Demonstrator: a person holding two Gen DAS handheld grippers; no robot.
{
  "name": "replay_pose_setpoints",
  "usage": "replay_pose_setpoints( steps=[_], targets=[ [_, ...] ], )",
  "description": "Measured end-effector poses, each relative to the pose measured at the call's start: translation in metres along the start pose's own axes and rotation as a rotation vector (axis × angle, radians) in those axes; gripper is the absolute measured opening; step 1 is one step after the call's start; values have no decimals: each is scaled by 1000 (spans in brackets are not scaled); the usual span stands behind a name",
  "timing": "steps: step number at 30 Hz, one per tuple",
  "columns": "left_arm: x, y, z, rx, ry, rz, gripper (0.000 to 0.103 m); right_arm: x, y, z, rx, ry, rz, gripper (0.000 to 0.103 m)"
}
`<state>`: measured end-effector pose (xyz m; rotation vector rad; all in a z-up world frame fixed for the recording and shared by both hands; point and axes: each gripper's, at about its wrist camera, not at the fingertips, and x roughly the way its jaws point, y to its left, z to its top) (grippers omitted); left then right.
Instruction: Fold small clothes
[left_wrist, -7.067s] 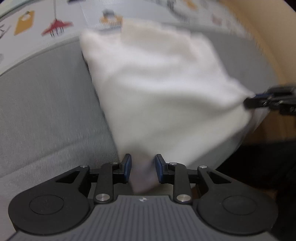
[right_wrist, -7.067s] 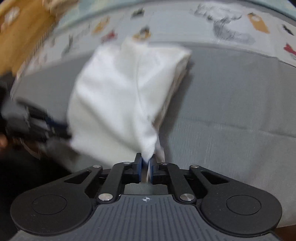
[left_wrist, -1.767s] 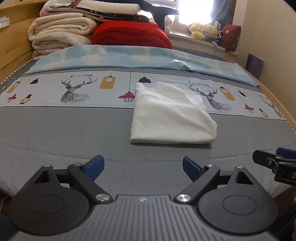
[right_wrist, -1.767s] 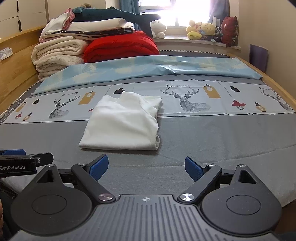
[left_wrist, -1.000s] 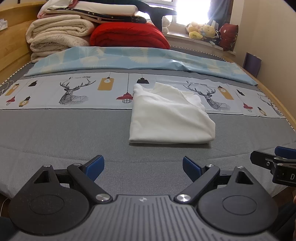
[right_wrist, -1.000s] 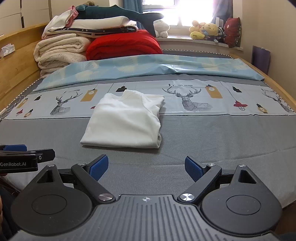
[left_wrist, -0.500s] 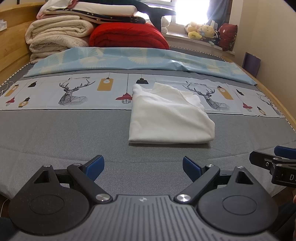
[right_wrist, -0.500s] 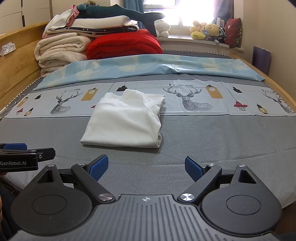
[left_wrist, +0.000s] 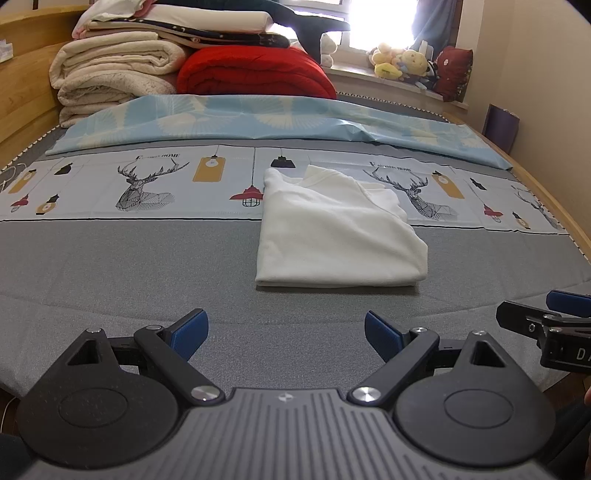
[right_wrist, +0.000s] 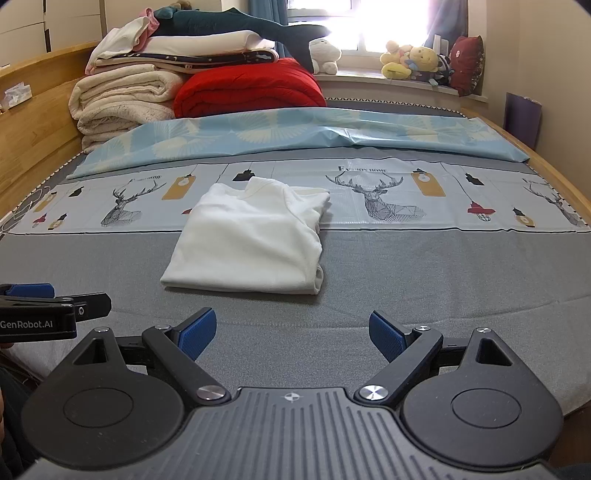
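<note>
Both left tongs and right tongs gape empty near the folded white garment on the bed; soft, light, floppy, best pinched at its near corners

– What sort of room is it?
– A bedroom; a wooden-framed bed fills it, covered by a grey sheet with a printed deer band and a pale blue cover beyond

– And at the far end?
– Folded cream blankets and a red quilt at far left, soft toys on the sill, a bright window, cream wall right
</note>
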<state>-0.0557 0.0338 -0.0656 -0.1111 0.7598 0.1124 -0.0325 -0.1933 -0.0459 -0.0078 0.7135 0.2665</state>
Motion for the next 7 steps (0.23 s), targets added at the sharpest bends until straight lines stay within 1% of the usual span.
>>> replay_pose_setpoints(
  steps=[7],
  targets=[
    [0,0,0,3,-5,0,94,0,0,0,1,1,0,90]
  ],
)
